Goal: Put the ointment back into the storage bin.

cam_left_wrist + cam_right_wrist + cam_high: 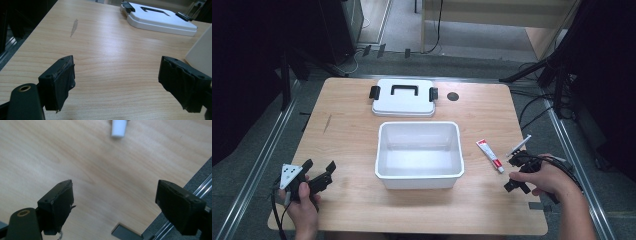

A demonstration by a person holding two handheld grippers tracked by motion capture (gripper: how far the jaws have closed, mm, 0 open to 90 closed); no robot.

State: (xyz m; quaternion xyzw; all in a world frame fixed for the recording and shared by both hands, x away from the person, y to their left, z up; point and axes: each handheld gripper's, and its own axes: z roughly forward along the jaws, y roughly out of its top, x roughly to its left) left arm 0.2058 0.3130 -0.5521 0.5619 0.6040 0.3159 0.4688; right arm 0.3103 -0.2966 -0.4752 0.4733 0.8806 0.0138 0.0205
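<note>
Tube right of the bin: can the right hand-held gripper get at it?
Probably yes. The right hand-held gripper is open, and the tube lies flat on bare table beside it, nothing between.

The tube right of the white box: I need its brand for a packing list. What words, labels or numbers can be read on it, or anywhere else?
None can be read.
Tube: red-and-white print, too small and blurred.
Lid and white box: no text seen.
</note>
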